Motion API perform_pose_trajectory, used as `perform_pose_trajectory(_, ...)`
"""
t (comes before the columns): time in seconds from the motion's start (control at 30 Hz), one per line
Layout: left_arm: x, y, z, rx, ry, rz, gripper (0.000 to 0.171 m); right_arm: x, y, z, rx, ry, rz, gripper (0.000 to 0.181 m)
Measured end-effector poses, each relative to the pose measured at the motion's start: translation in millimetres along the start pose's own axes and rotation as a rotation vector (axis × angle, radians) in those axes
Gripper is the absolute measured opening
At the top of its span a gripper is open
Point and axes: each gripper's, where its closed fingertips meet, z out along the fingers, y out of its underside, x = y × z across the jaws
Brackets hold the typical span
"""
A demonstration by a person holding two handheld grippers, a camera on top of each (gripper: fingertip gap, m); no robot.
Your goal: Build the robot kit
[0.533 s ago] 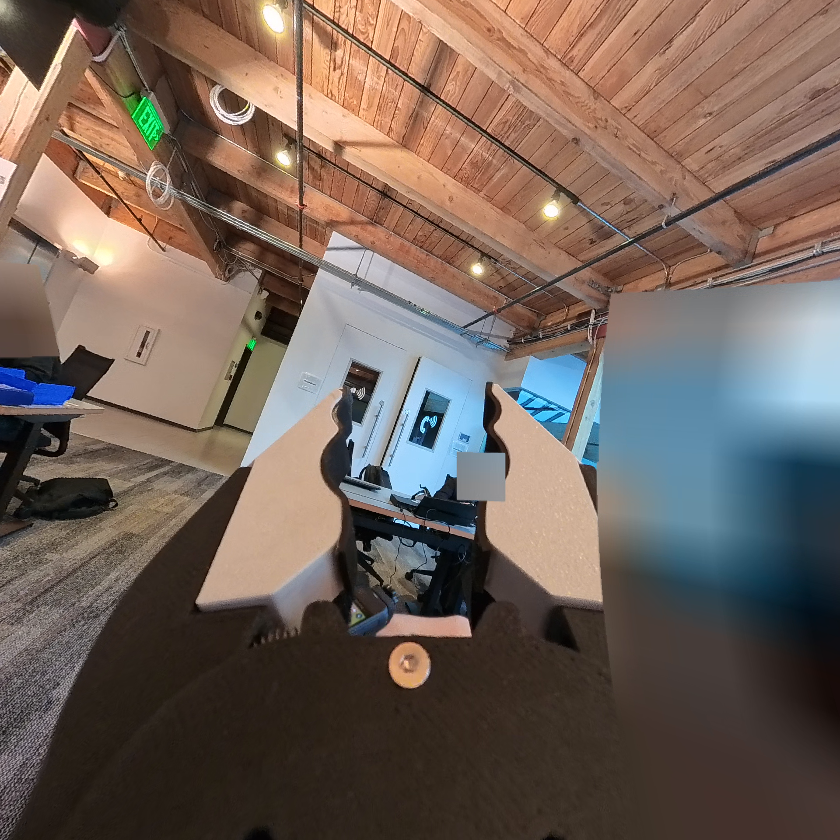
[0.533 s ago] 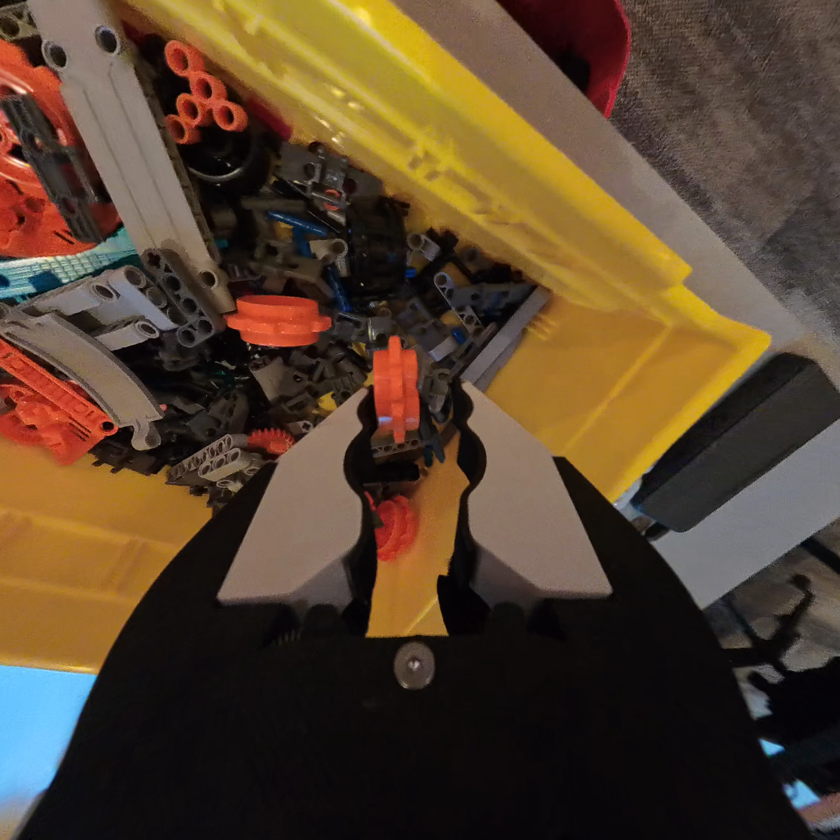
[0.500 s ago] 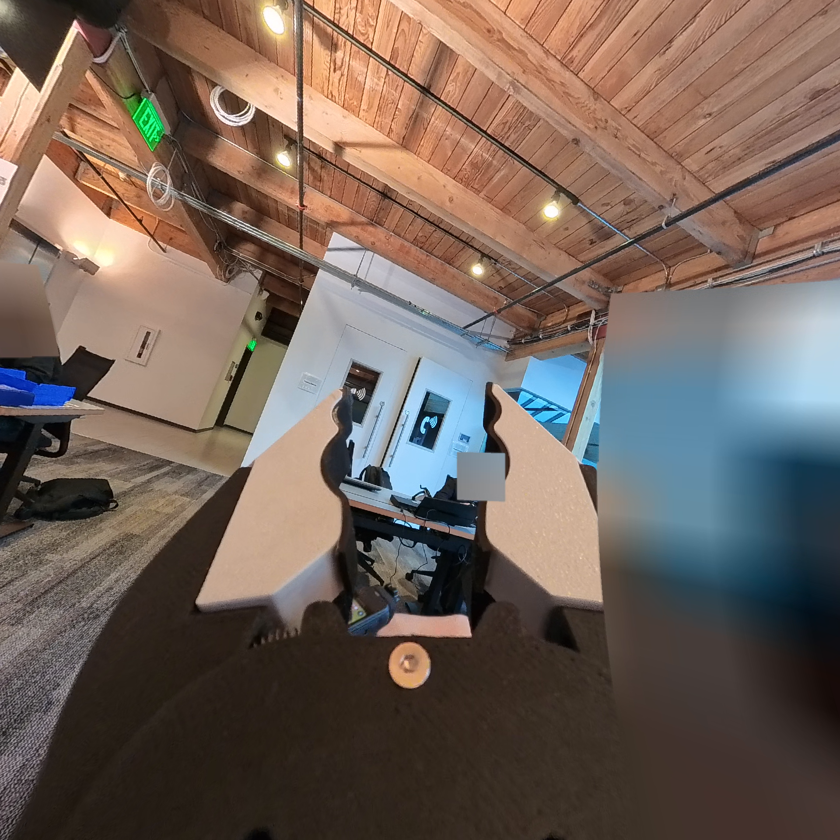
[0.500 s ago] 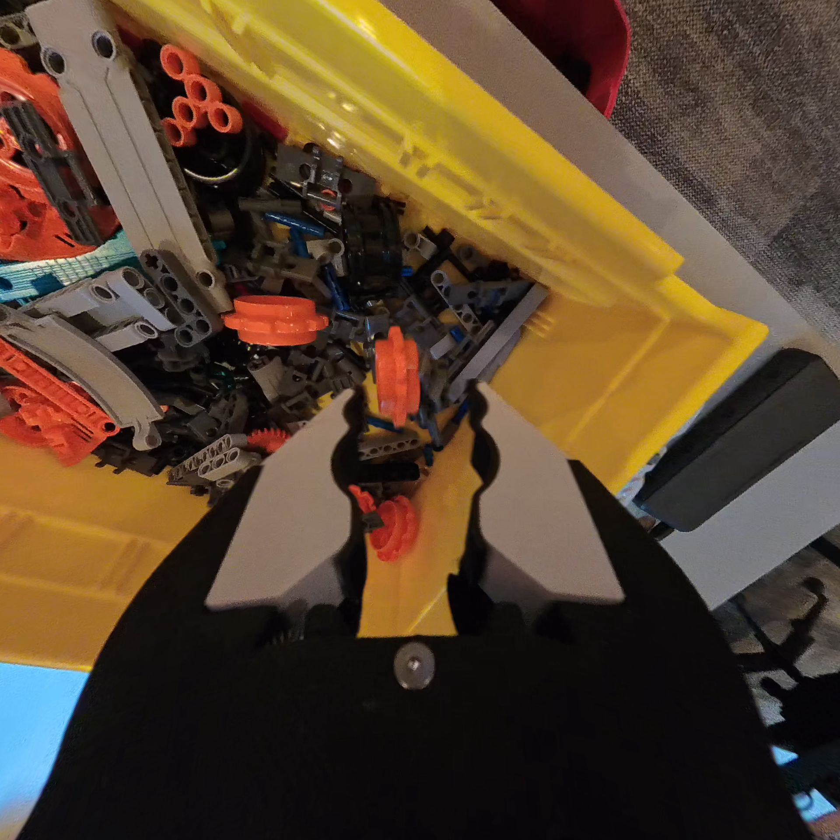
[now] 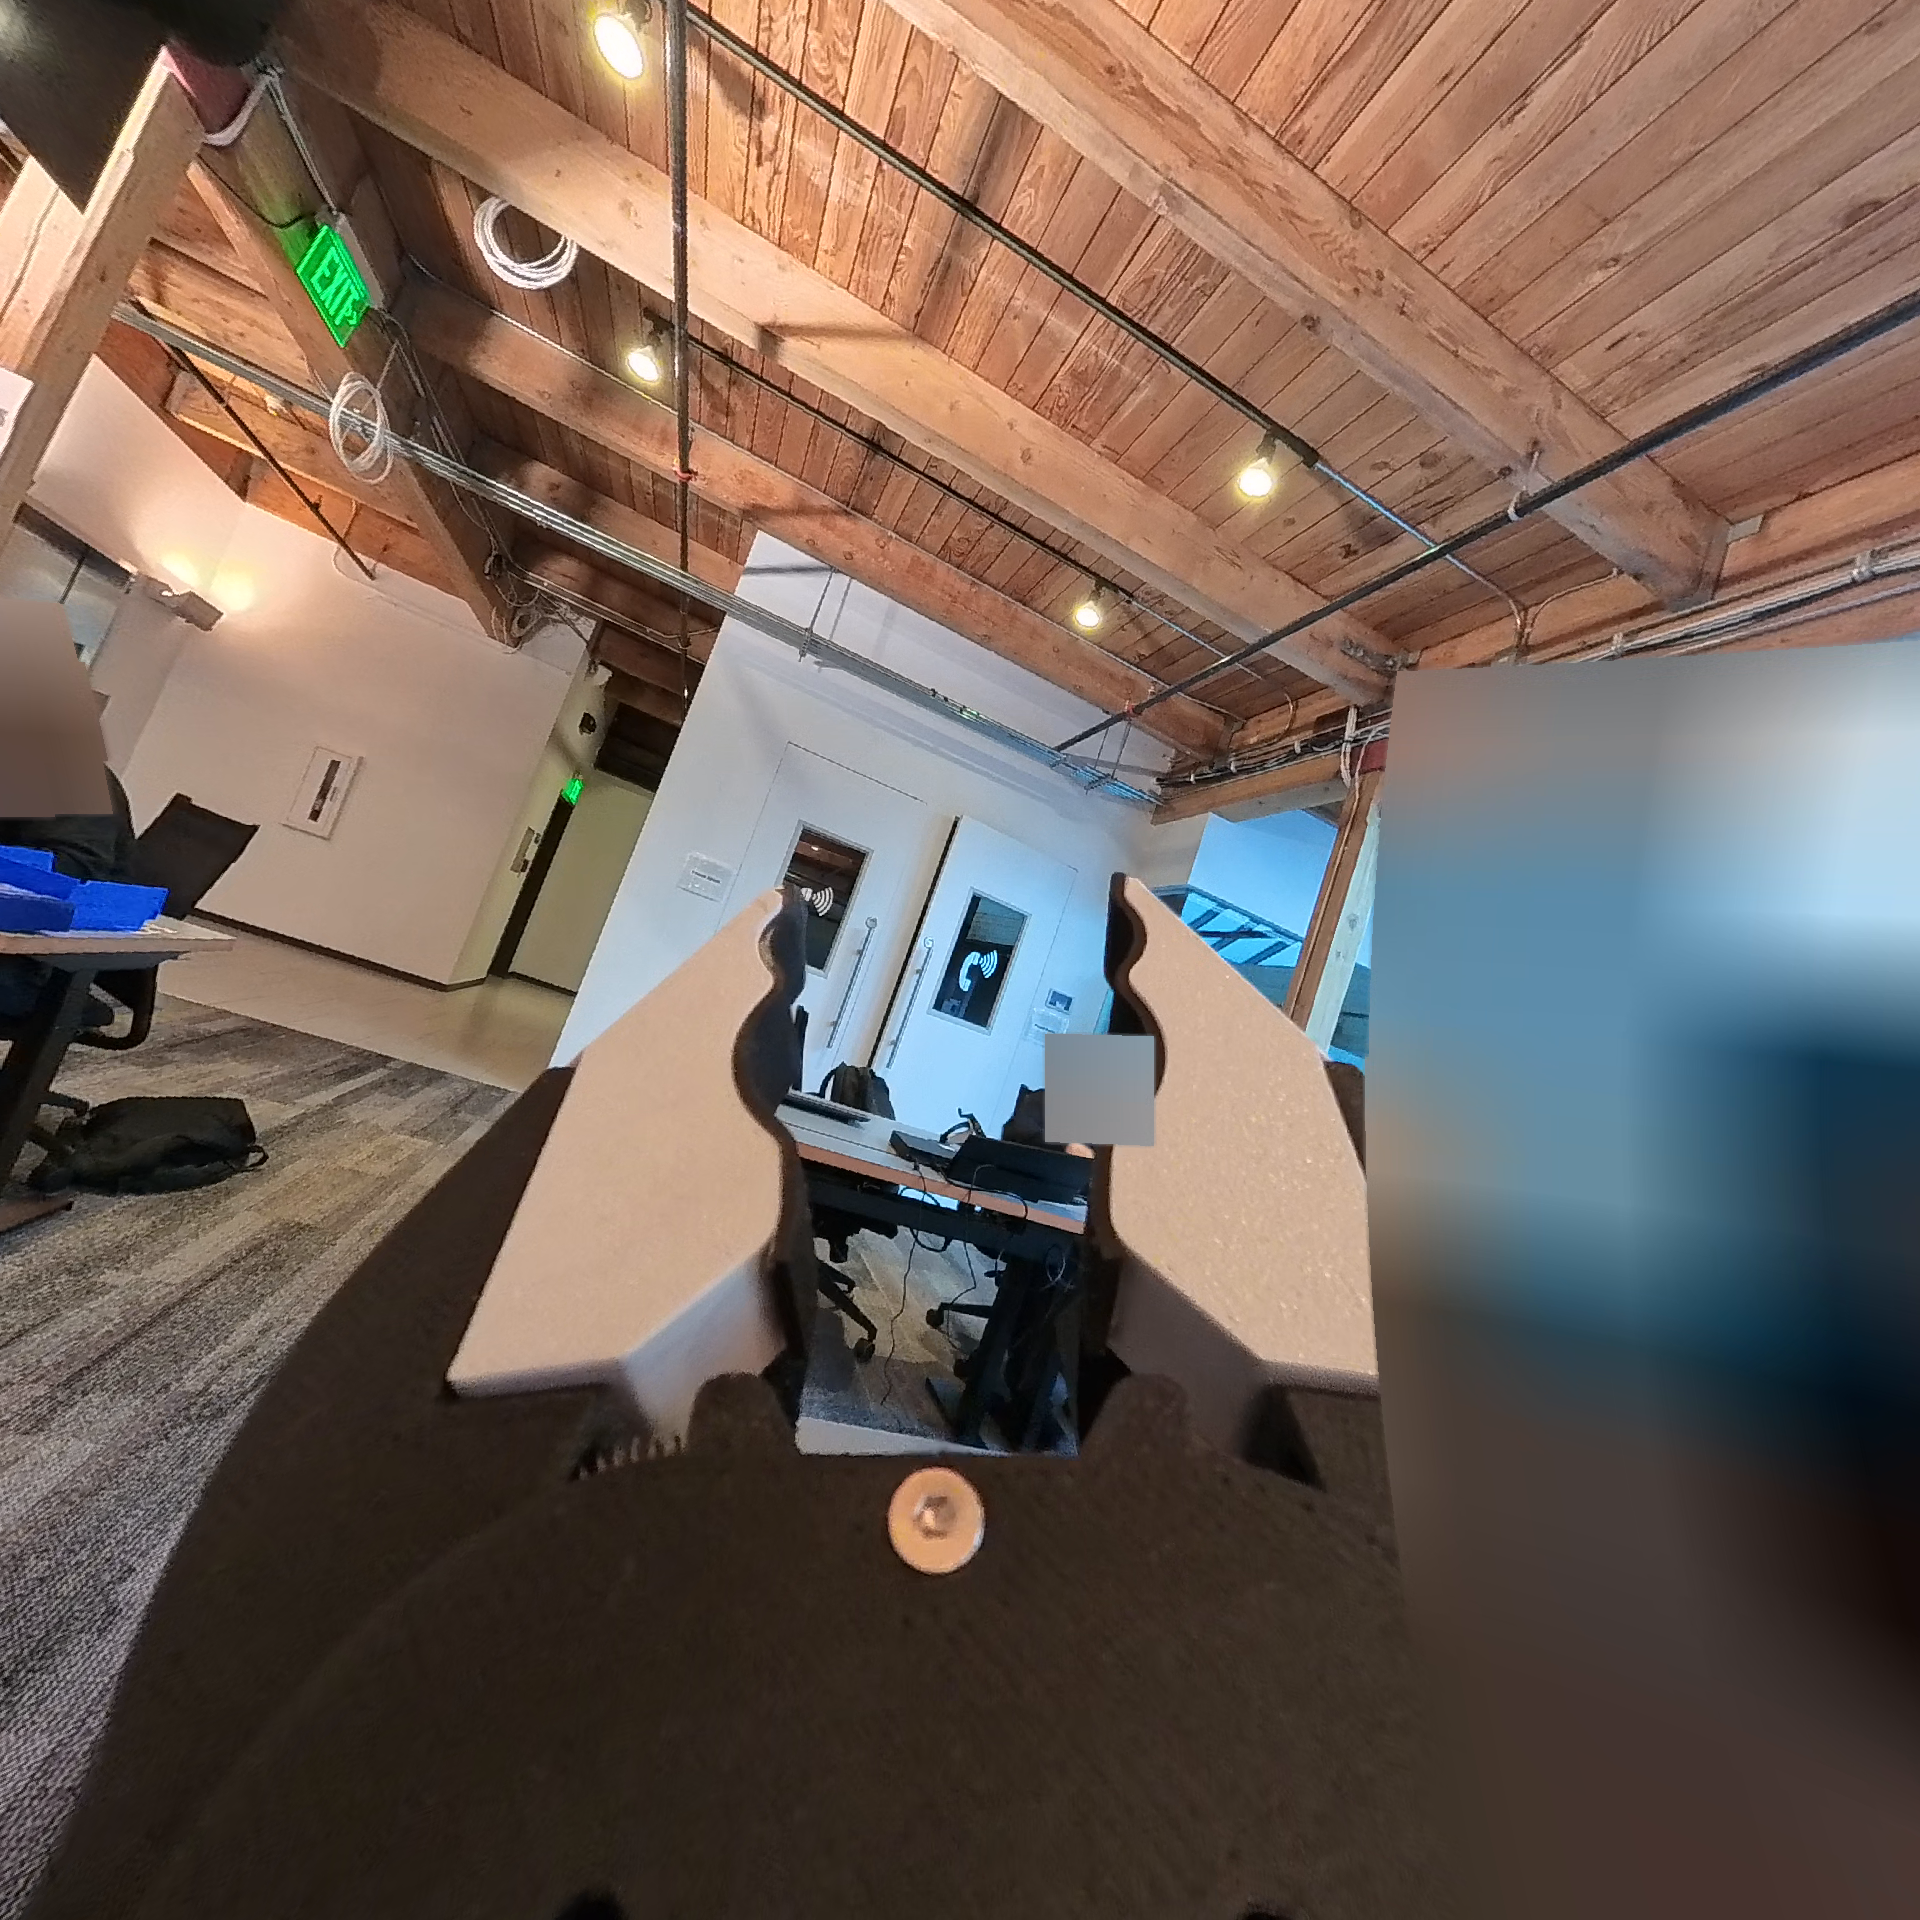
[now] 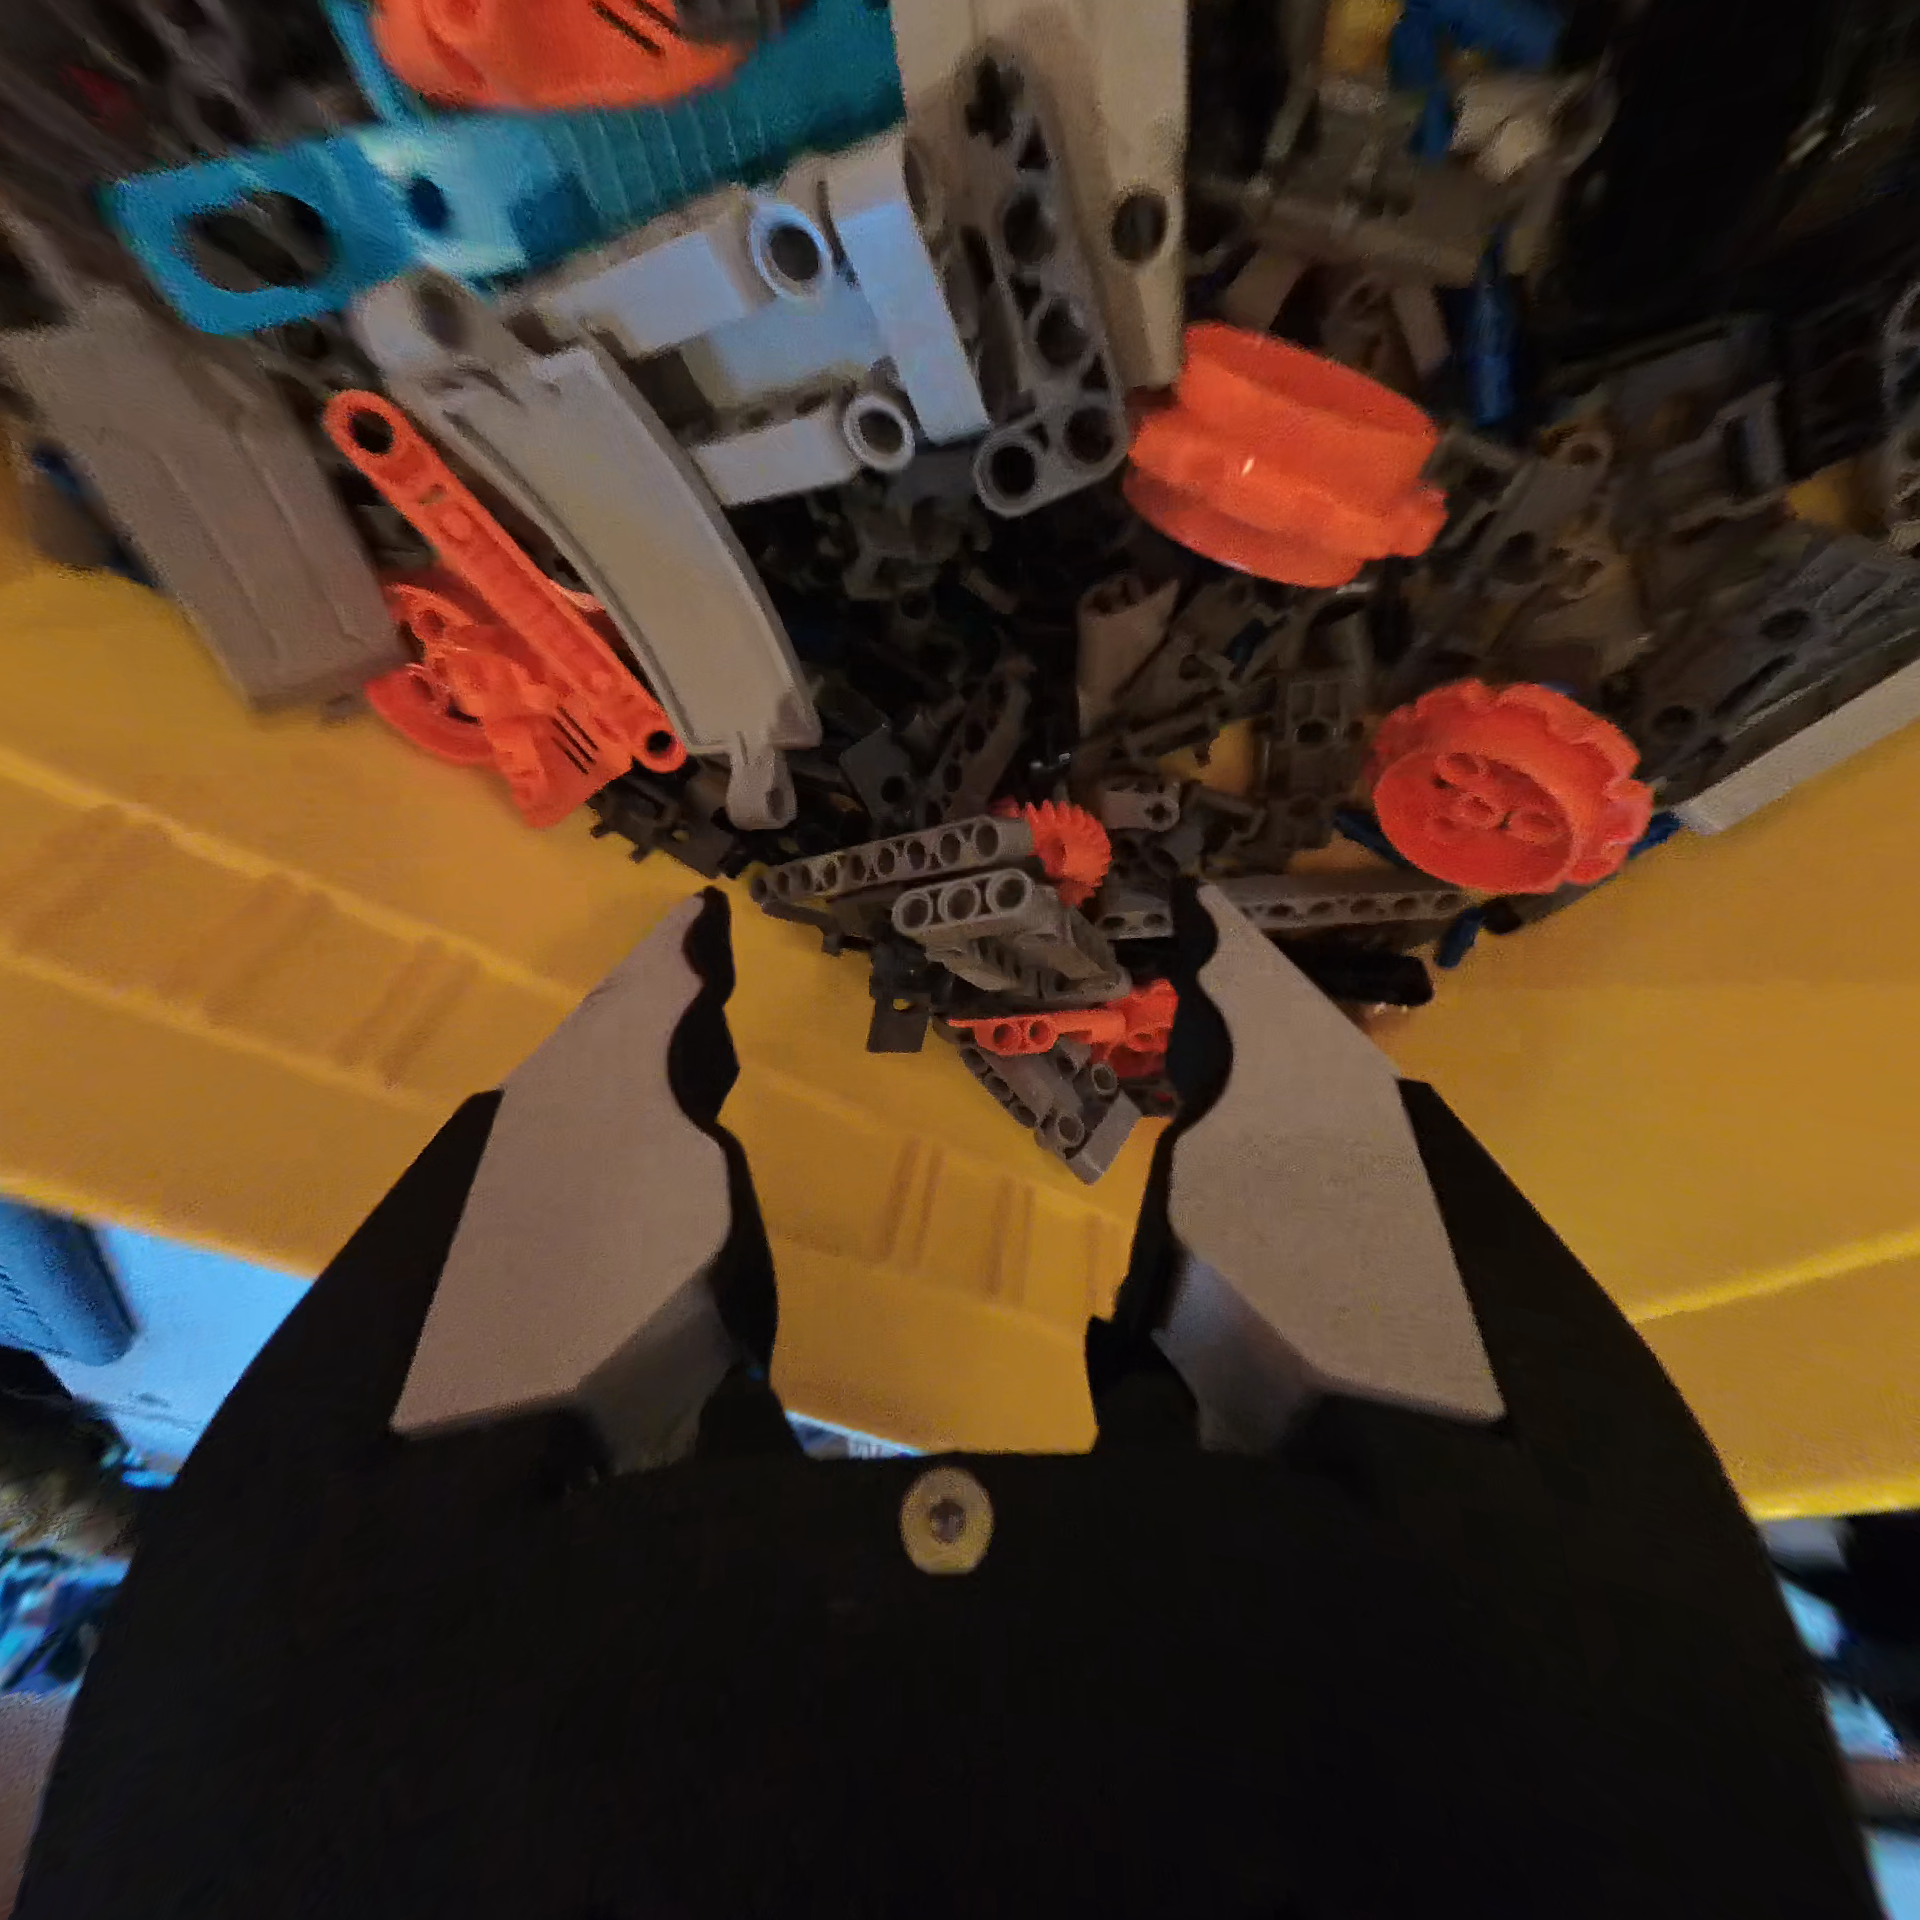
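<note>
My right gripper [image 6: 951, 914] is open and empty, hanging over a yellow bin [image 6: 312, 935] heaped with plastic building parts. Just past its fingertips lie grey holed beams [image 6: 935, 883] and a small orange gear [image 6: 1070, 847]. An orange toothed wheel [image 6: 1507, 800] lies to the right, an orange round hub [image 6: 1283, 452] above it. Grey curved panels [image 6: 623, 540], an orange arm piece [image 6: 499, 623] and a teal beam [image 6: 468, 197] lie up and left. My left gripper [image 5: 945, 904] is open and empty, tilted up toward the room and the wooden ceiling, touching nothing.
In the left wrist view a desk with dark gear [image 5: 935, 1153] stands far ahead. A table with blue bins [image 5: 83, 914] and a seated person are at the left, with a dark bag [image 5: 156, 1143] on the grey carpet. A blurred patch covers the right side. Measured from the fingertips, the orange round hub [image 6: 1283, 452] is 8 centimetres or so from the right gripper and 40 centimetres from the left.
My right gripper has opened wide and let go of the orange toothed wheel, then swung left over the heap. The wheel now lies to its right. The left gripper has hardly moved.
</note>
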Motion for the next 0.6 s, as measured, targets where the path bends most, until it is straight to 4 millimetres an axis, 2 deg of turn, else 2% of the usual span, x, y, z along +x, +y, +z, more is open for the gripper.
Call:
perform_pose_trajectory(0.03,-0.1,-0.2,0.0,0.002,-0.001,0.001,0.055,2.8,3.7,4.3,-0.055,0.030,0.012,0.078)
perform_pose_trajectory(0.13,-0.6,0.2,0.4,0.001,0.000,-0.003,0.055,9.0,4.9,11.2,-0.121,0.082,0.029,0.068)
perform_pose_trajectory(0.17,-0.7,0.6,0.8,-0.001,0.000,-0.004,0.055,10.2,5.2,11.4,-0.126,0.089,0.021,0.052)
perform_pose_trajectory(0.2,-0.5,1.0,1.1,-0.003,0.002,-0.004,0.055,10.8,4.6,11.8,-0.120,0.090,0.017,0.045)
perform_pose_trajectory(0.3,-0.1,0.9,1.0,-0.002,0.003,-0.003,0.055,13.1,4.1,11.0,-0.096,0.084,0.019,0.043)
perform_pose_trajectory(0.33,-0.1,0.4,0.8,0.000,0.002,-0.003,0.055,16.7,3.3,9.1,-0.081,0.095,0.017,0.036)
perform_pose_trajectory(0.6,-1.9,0.2,0.7,0.002,-0.001,-0.006,0.055,61.5,-3.7,-14.8,0.025,0.191,0.063,0.035)
